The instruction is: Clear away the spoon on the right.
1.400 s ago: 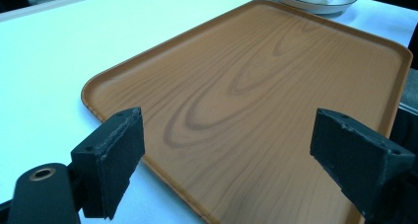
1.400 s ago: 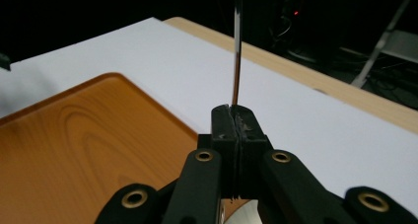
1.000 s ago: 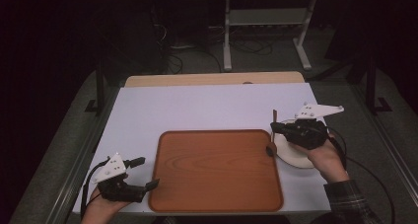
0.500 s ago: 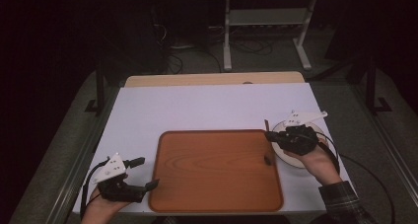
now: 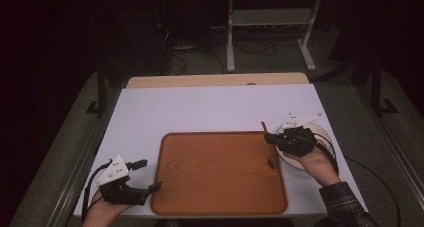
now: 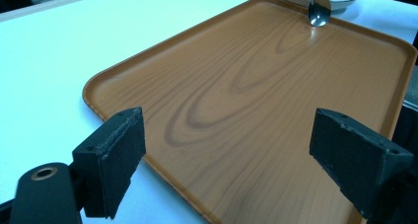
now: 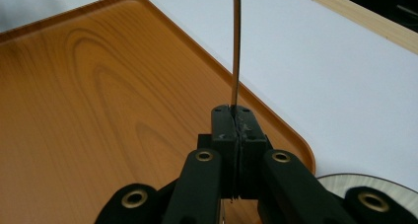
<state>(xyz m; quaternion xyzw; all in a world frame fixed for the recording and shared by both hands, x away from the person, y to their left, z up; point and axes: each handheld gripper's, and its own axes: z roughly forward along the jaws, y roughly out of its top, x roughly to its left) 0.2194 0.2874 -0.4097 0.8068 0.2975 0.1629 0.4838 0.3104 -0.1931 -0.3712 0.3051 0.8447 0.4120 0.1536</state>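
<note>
Where legible at all, tray (image 6: 256,100) seemingly unlabelled.

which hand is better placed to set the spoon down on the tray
Right. The right gripper is shut on the spoon, whose bowl hangs just over the tray at its right edge. The left gripper rests open at the tray's left side, holding nothing.

tray (image 5: 220,174) centre of table (image 5: 200,107), plate (image 5: 326,132) just right, spoon (image 6: 318,12) over tray's right edge
</note>
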